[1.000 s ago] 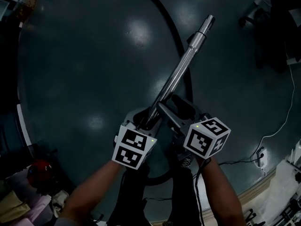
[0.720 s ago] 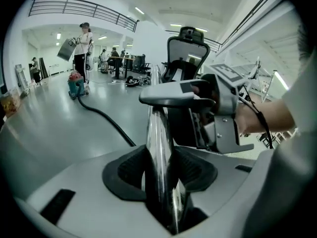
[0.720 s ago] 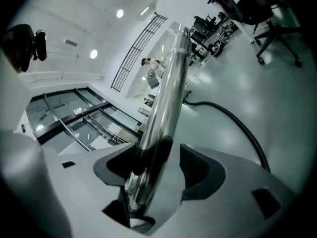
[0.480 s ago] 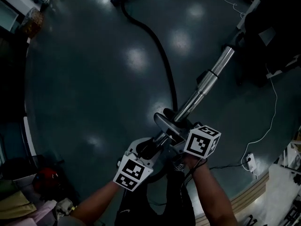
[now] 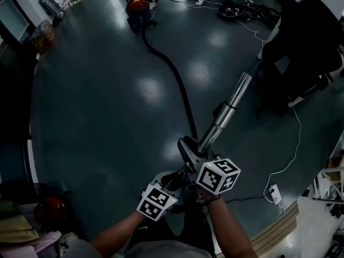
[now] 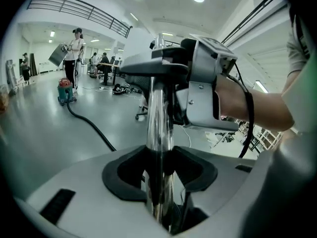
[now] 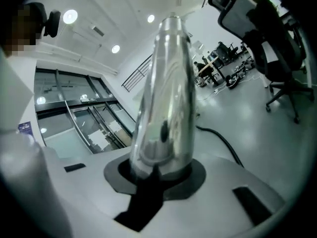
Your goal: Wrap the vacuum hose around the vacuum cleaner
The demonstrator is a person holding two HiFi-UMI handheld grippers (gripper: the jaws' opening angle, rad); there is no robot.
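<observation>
Far from the vacuum cleaner point(image 5: 138, 8), my left tongs point(image 6: 159, 170) and just-closed right tongs point(image 7: 157, 170) are gripping the wand point(image 5: 228, 109), hose point(image 5: 172, 71) lying unwrapped.

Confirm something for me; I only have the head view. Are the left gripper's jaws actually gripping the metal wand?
Observer: Yes. The left gripper view shows the left gripper clamped on the metal wand from both sides.
Operator: And the right one?
Observer: The right gripper has just been closing; its view shows the wand gripped between its jaws.
Operator: Anyone near the vacuum cleaner?
Observer: A person stands beside the vacuum cleaner, holding something grey.
</observation>
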